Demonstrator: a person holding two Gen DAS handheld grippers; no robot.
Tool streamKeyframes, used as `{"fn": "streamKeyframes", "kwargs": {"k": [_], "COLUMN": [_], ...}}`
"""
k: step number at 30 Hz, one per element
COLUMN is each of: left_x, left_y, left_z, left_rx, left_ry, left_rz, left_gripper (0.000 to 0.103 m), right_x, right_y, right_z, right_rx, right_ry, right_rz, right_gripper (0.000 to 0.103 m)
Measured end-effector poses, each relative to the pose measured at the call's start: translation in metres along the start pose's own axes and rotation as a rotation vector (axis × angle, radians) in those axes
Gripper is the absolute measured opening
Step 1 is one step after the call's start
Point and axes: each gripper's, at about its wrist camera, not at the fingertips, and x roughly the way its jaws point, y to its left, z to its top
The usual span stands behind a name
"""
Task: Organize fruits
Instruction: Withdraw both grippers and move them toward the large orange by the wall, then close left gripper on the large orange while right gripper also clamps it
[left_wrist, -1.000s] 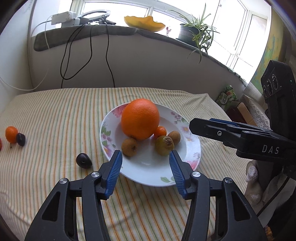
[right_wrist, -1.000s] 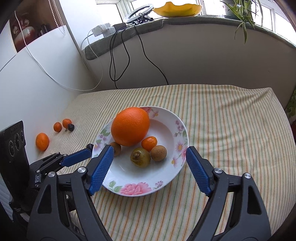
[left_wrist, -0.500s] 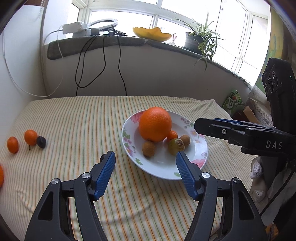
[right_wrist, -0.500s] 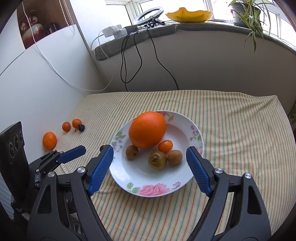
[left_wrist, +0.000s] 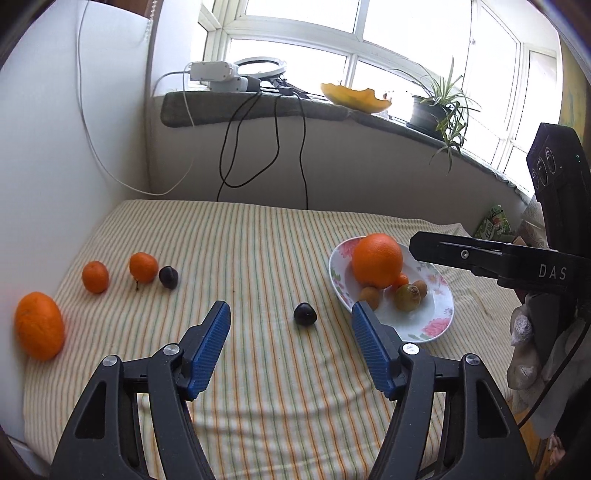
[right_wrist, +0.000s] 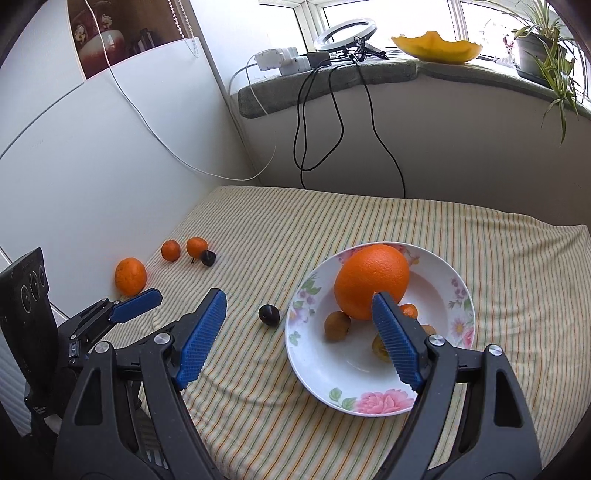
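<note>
The left tool (left_wrist: 290, 325) has swung leftward and pulled back from the floral plate (left_wrist: 439, 317), so the plate now sits to its right and the dark plum (left_wrist: 305, 314) lies on the striped cloth (left_wrist: 258, 251) ahead of the gap between its jaws, which have just been opening and stand wide with nothing between them. The right tool (right_wrist: 299, 314) has also shifted left: its right pad now overlaps the big orange (right_wrist: 371, 280) on the plate, and the plum shows between its jaws.
</note>
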Motion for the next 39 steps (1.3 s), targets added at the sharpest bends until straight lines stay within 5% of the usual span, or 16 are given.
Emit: {"fn": "streamKeyframes", "kwargs": {"k": [23, 39], "left_x": [-0.057, -0.04], "left_y": [0.137, 0.177], "left_z": [-0.043, -0.061], "left_rx": [-0.227, -0.29], "left_ry": [-0.082, -0.069], "left_rz": [0.323, 0.36], "left_gripper": [0.068, 0.067], "right_x": [0.093, 0.192], "right_y": [0.146, 0.223], "right_z": [0.034, 0.033], "right_rx": [-0.203, -0.176], "right_ry": [0.136, 0.311], "right_rz": [0.303, 0.503], "right_gripper": [0.084, 0.084]}}
